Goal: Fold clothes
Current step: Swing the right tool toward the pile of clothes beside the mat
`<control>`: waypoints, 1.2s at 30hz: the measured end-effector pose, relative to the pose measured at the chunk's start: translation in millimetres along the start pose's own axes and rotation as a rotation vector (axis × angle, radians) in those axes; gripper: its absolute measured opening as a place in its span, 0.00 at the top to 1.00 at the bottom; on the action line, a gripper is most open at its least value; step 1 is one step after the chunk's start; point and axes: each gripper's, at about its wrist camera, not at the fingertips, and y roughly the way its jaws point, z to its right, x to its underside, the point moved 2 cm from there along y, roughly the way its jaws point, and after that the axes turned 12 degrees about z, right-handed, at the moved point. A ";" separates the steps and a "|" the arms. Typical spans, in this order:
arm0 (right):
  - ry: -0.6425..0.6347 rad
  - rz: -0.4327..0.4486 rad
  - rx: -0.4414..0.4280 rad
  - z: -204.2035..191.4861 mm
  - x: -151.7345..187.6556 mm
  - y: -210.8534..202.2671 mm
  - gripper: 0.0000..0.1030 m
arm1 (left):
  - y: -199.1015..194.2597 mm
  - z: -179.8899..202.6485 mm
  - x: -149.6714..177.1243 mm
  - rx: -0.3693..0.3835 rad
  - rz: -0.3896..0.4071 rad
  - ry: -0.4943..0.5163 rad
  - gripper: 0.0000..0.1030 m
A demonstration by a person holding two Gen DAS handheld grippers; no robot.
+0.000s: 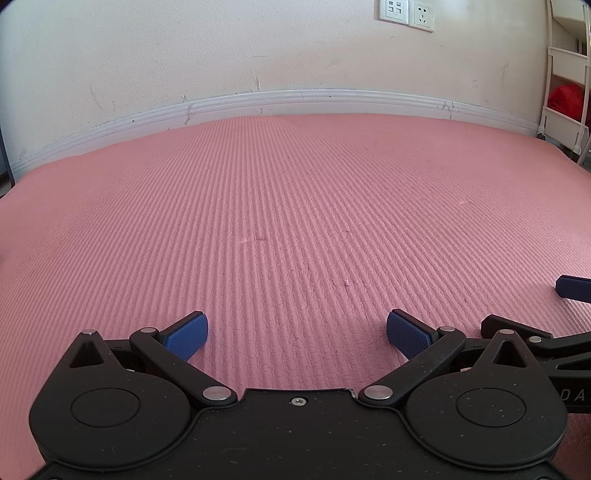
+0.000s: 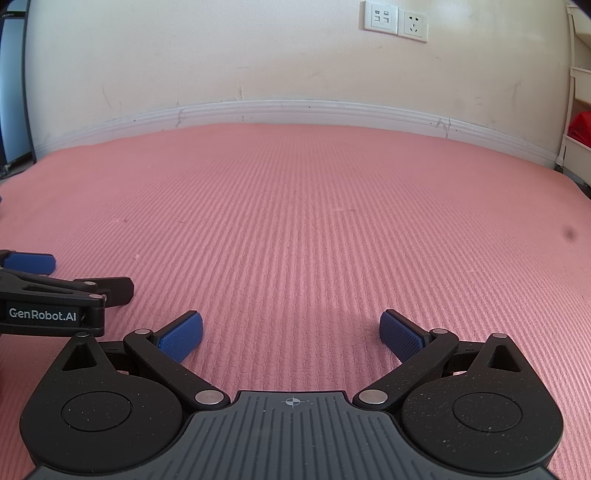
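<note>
No garment shows in either view, so the folding appears not yet begun, or the clothes lie out of frame; where they are cannot be told from these pictures.

In the left wrist view, the ribbed pink foam mat (image 1: 295,221) fills the scene from 9 o'clock to 3 o'clock. The black left hand-held gripper (image 1: 297,336), with its blue textured pads, sits at 6 o'clock, released, jaws spread wide with nothing between them. At 3 o'clock one blue pad of the black right hand-held gripper (image 1: 572,288) pokes in, just beside the left one.

In the right wrist view the right hand-held gripper (image 2: 291,334) is likewise released and empty at 6 o'clock.

As for edges, the mat's far border meets a white moulded skirting board (image 1: 295,98) at 12 o'clock, under a scuffed cream wall (image 1: 258,44) with white sockets (image 1: 406,14). A white shelf unit (image 1: 565,92) holding something red stands off the mat at 2 o'clock. The mat ahead of both tools is bare, so there is ample room to move.
</note>
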 end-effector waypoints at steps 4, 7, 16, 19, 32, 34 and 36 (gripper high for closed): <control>-0.006 0.000 0.003 -3.2 3.6 3.8 0.00 | 0.4 4.7 0.4 -0.002 0.000 0.003 0.01; -0.011 -0.001 -0.003 -4.2 4.5 5.5 0.00 | 6.3 5.8 2.6 -0.005 0.000 0.007 0.01; 0.090 0.027 0.013 14.8 -21.9 1.8 0.00 | 3.3 9.7 3.7 -0.002 0.001 -0.002 0.01; 0.141 0.112 0.070 42.2 -43.9 -10.5 0.00 | 3.2 10.2 6.2 0.000 0.001 -0.006 0.01; 0.090 0.064 0.591 230.0 -86.6 -40.4 0.00 | 10.6 21.4 -10.2 0.005 -0.045 0.061 0.01; 0.120 0.052 0.710 264.3 -89.4 -46.6 0.01 | 14.2 28.6 -15.3 0.028 -0.063 0.058 0.01; 0.153 0.039 0.829 298.1 -91.9 -52.9 0.08 | 15.3 35.3 -20.4 0.056 -0.066 0.043 0.01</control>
